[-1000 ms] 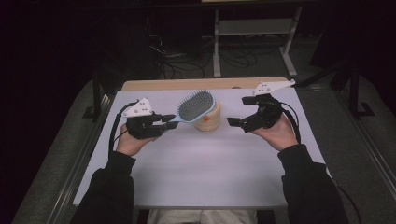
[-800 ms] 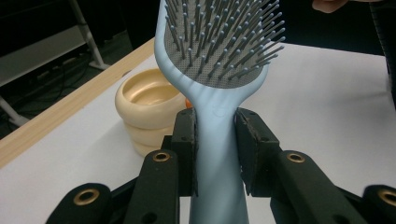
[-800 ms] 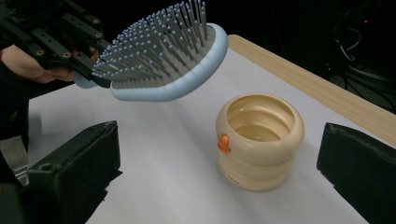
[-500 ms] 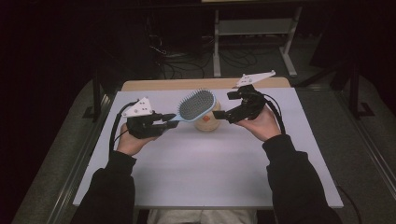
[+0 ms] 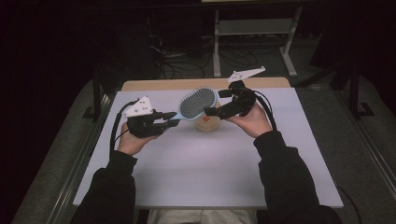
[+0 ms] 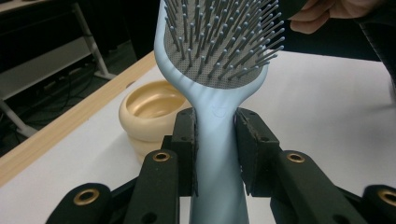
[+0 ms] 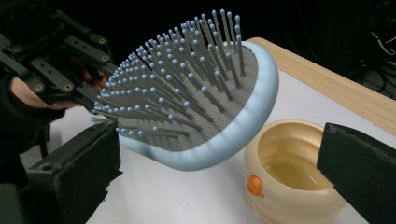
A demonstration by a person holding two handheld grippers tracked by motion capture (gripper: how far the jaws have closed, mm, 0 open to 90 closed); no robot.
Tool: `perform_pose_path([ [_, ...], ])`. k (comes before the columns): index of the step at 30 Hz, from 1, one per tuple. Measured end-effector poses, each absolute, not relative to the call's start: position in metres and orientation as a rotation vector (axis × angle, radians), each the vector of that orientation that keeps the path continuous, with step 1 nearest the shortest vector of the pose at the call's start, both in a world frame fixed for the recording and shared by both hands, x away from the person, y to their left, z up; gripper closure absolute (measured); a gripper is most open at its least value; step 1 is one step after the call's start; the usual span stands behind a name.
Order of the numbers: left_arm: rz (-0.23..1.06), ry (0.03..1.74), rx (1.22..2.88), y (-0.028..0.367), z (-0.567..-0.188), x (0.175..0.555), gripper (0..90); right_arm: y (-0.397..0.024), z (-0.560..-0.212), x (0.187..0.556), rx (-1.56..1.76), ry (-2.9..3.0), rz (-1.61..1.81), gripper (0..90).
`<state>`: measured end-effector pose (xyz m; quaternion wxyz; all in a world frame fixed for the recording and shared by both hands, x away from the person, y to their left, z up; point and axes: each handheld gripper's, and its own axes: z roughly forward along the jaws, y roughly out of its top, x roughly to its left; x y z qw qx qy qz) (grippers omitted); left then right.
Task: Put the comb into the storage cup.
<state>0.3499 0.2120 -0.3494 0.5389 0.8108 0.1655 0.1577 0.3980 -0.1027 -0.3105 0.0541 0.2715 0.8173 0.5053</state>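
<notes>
The pale blue hairbrush (image 5: pixel 198 103) is being held above the white table (image 5: pixel 210 172), bristles facing up, its head hanging over a cream bowl (image 5: pixel 208 123) standing on the far part of the table. The left gripper (image 5: pixel 164 120) is clamping the brush handle between both jaws. The right gripper (image 5: pixel 210 111) is sitting with its jaws spread wide, flanking the brush head, gripping nothing.

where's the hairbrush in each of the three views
High view: the hairbrush is upper centre, held above the table, its handle in the left gripper.
Left gripper view: it rises up the centre, handle clamped between the jaws, bristles at the top.
Right gripper view: its head spans the centre between the open jaws.
Shared landmark: the cream bowl beside or under the brush.
</notes>
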Motion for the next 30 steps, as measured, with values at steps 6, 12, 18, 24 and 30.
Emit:
perform_pose_path([
  [6, 0.404, 0.395, 1.912, 0.211, -0.349, 0.349, 70.1, -0.103, -0.309, 0.402, 0.860, 2.479, 1.591, 1.3],
  [12, 0.421, 0.393, 1.895, 0.207, -0.348, 0.349, 70.1, -0.106, -0.302, 0.405, 0.896, 2.440, 1.755, 8.9],
  [18, 0.435, 0.387, 1.873, 0.203, -0.346, 0.348, 70.1, -0.100, -0.294, 0.409, 0.947, 2.476, 1.741, 18.8],
  [24, 0.438, 0.406, 1.870, 0.203, -0.347, 0.350, 70.1, -0.097, -0.294, 0.418, 1.084, 2.544, 1.790, 31.9],
  [30, 0.447, 0.417, 1.870, 0.201, -0.352, 0.350, 70.1, -0.099, -0.294, 0.422, 1.201, 2.560, 1.776, 40.8],
])
